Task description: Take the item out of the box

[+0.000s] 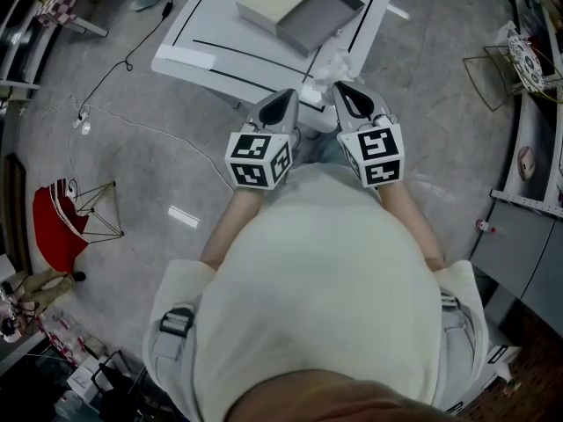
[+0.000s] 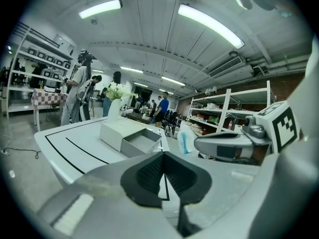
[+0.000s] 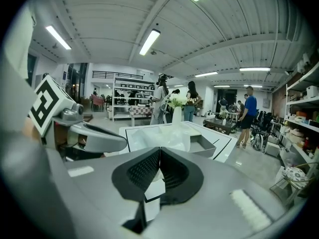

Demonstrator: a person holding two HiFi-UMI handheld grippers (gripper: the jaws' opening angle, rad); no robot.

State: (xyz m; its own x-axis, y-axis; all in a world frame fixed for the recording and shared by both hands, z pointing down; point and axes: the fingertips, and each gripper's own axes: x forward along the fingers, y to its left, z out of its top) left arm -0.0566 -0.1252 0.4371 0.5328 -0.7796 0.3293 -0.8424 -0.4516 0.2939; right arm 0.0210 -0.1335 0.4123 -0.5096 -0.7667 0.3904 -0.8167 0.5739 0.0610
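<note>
A pale cardboard box (image 1: 299,9) lies on the white table (image 1: 202,25), its grey drawer slid out and showing nothing inside. My right gripper (image 1: 341,86) is over the table's near edge, shut on a crumpled clear plastic bag (image 1: 332,64) with something white in it. In the right gripper view the bag (image 3: 164,136) bulges just past the closed gripper (image 3: 159,149), with the box (image 3: 207,144) behind it. My left gripper (image 1: 283,95) is level beside it, shut on nothing. The left gripper view shows this gripper (image 2: 163,154), the box (image 2: 130,136) and the bag (image 2: 185,141).
A white vase with flowers (image 2: 114,108) stands on the table behind the box. People (image 2: 79,91) stand beyond the table. On the floor are a cable (image 1: 123,60) and a red thing on a wire stand (image 1: 57,227) at left. Shelving and a wire frame (image 1: 493,77) are at right.
</note>
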